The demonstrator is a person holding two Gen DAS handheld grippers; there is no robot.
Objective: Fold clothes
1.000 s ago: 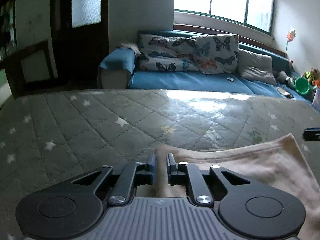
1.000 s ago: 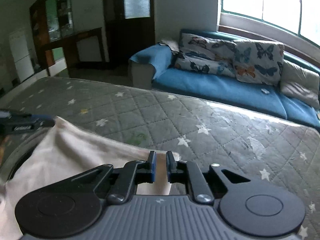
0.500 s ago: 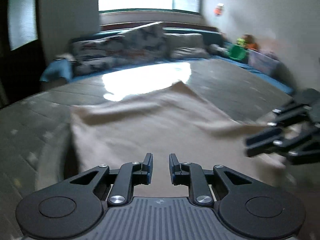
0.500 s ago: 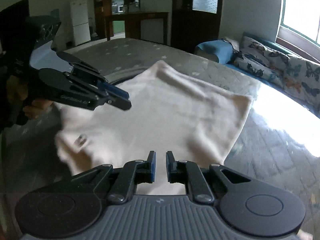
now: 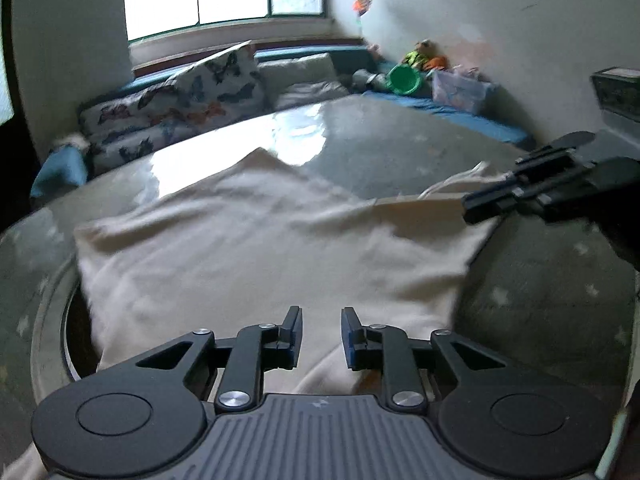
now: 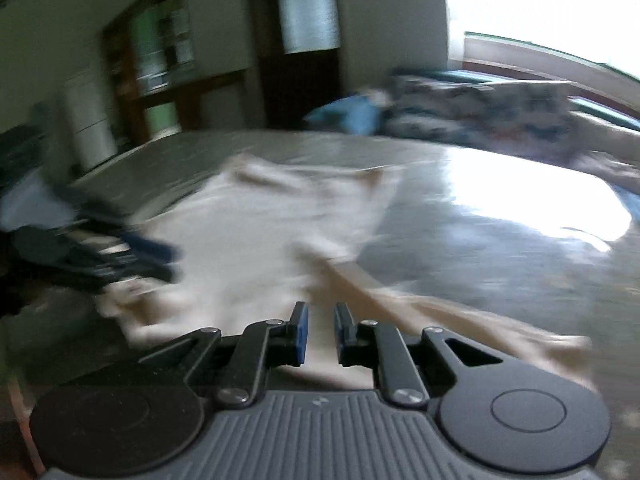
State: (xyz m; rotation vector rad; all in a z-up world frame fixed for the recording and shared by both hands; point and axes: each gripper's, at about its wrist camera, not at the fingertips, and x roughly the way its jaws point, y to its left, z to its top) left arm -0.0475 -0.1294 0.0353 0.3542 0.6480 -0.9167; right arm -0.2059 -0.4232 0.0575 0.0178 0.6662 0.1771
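A cream cloth (image 5: 260, 248) lies spread on the grey quilted mattress (image 5: 400, 152), one corner toward the window. My left gripper (image 5: 320, 334) hovers low over its near edge. Its jaws are opening, and the cloth shows below the gap with no pad pressing on it. My right gripper (image 5: 480, 204) reaches in from the right at the cloth's right corner. In the blurred right wrist view, the right gripper (image 6: 319, 332) is over a tan folded edge of the cloth (image 6: 248, 232). Its jaws are opening too, the fabric loose beneath. The left gripper (image 6: 168, 260) is a dark smear at left.
Beyond the mattress, a blue sofa with butterfly cushions (image 5: 192, 92) stands under the window. A green bowl (image 5: 406, 80), toys and a clear box (image 5: 460, 90) sit in the far right corner. A dark cabinet (image 6: 168, 72) stands at the back left.
Both grippers held the cloth's edge a second ago, then swung toward each other across it. Now the gaps between their pads are wider and the cloth lies loose under them.
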